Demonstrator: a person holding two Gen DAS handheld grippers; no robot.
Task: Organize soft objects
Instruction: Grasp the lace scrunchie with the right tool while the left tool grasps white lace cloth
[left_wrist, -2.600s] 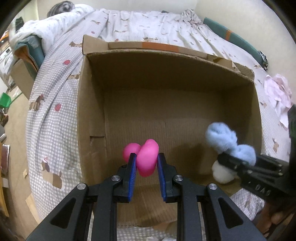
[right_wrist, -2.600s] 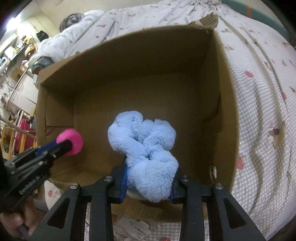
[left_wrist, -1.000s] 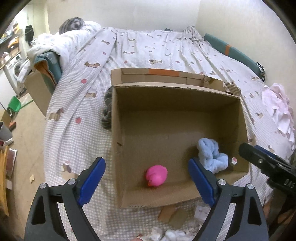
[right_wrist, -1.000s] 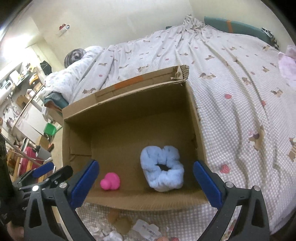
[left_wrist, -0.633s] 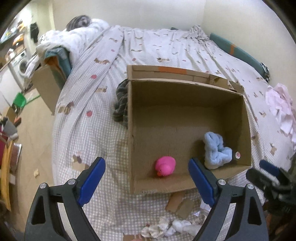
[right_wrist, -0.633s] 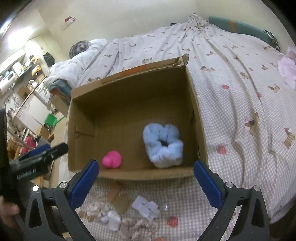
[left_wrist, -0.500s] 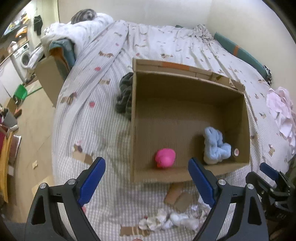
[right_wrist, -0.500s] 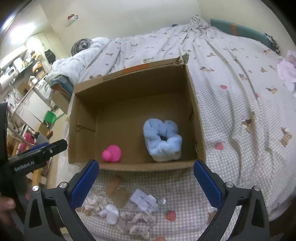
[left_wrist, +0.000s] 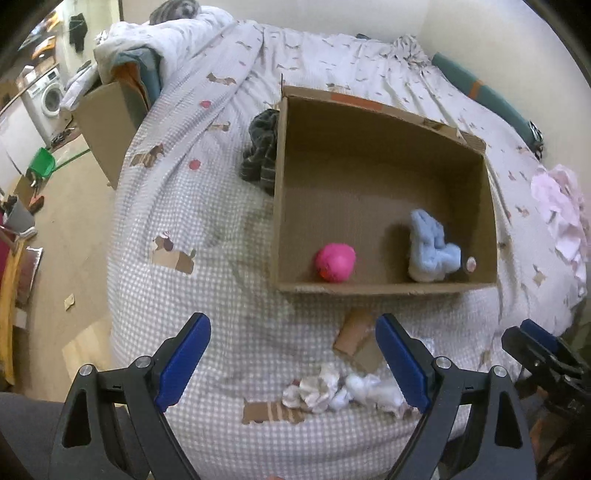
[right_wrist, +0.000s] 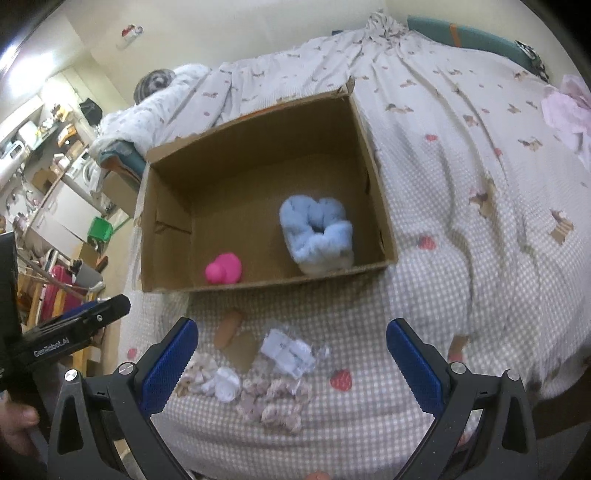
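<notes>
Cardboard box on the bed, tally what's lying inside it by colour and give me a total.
Pink: 1, the pink toy
Light blue: 1, the fluffy blue item
Small round thing in the near right corner, colour unclear: 1
Total inside the cardboard box: 3

One cardboard box (right_wrist: 384, 236) on the bed (right_wrist: 480, 192), with two soft things inside: one pink toy (right_wrist: 224, 274) and one fluffy blue slipper (right_wrist: 316, 230). Two hand-held grippers: left (left_wrist: 293, 363) and right (right_wrist: 291, 363).
</notes>
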